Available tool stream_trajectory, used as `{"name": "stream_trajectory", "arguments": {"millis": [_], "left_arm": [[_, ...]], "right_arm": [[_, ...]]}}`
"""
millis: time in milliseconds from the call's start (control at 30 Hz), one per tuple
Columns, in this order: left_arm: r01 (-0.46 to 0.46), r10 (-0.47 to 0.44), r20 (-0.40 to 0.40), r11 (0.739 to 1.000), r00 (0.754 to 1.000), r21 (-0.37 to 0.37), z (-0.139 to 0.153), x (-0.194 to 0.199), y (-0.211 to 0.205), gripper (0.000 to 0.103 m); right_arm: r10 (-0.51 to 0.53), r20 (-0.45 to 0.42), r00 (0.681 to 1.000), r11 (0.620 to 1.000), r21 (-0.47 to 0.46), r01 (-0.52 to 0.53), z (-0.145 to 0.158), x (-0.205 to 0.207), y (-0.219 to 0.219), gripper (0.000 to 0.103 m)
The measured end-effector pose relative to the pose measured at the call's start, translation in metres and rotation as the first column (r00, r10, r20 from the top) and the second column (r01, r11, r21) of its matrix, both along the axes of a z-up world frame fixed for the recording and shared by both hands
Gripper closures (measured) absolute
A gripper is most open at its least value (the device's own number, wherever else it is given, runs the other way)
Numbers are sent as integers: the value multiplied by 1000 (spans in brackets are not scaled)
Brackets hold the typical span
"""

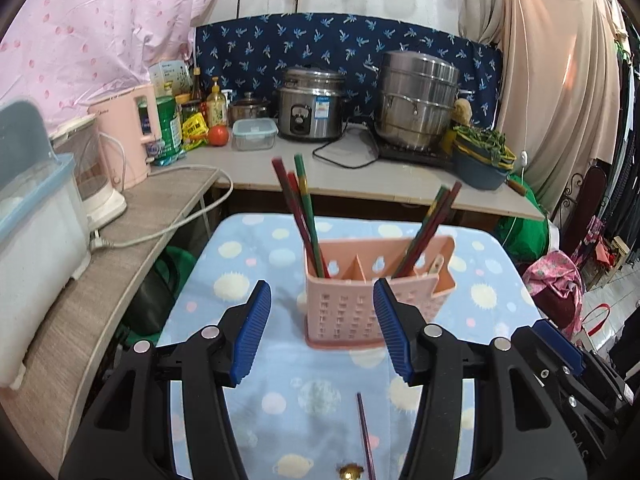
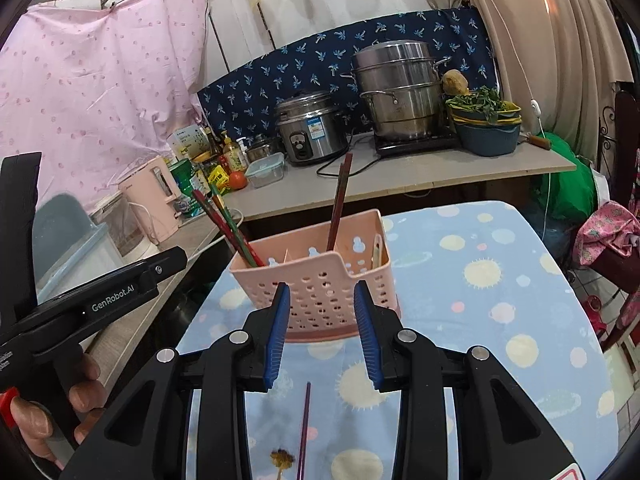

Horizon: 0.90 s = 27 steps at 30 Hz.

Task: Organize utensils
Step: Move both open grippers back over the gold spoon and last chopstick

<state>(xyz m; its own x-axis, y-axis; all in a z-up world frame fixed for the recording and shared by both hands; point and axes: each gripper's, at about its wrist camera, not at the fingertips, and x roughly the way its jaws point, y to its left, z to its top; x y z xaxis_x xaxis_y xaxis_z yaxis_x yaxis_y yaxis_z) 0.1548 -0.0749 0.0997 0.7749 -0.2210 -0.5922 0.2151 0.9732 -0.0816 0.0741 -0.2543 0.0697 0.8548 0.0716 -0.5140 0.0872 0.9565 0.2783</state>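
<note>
A pink perforated utensil holder (image 1: pixel 360 300) stands on the blue spotted cloth (image 1: pixel 248 264); it also shows in the right wrist view (image 2: pixel 320 280). Red and green chopsticks (image 1: pixel 304 216) lean in its left compartment, and more chopsticks (image 1: pixel 428 228) lean in its right one. A single dark chopstick (image 1: pixel 366 436) lies flat on the cloth, also in the right wrist view (image 2: pixel 304 428). My left gripper (image 1: pixel 322 300) is open and empty, just before the holder. My right gripper (image 2: pixel 322 304) is open and empty, above the lying chopstick's far end.
A small gold-topped item (image 2: pixel 282 458) lies on the cloth beside the lying chopstick. A wooden shelf (image 1: pixel 132 240) with appliances runs along the left. A back counter (image 1: pixel 360 168) carries a rice cooker (image 1: pixel 312 104), steamer pot (image 1: pixel 418 100) and basins (image 1: pixel 480 160).
</note>
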Motion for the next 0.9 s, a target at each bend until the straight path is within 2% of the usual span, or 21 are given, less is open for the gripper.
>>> {"name": "stream_trajectory", "arguments": {"millis": [433, 900], "left_arm": [[-15, 20, -159, 999, 987, 32, -81, -55, 26, 52], [-5, 21, -238, 998, 971, 64, -127, -101, 41, 52]], "right_arm": [[54, -149, 987, 995, -77, -66, -72, -70, 34, 70], [116, -264, 958, 989, -57, -135, -124, -105, 62, 70]]}}
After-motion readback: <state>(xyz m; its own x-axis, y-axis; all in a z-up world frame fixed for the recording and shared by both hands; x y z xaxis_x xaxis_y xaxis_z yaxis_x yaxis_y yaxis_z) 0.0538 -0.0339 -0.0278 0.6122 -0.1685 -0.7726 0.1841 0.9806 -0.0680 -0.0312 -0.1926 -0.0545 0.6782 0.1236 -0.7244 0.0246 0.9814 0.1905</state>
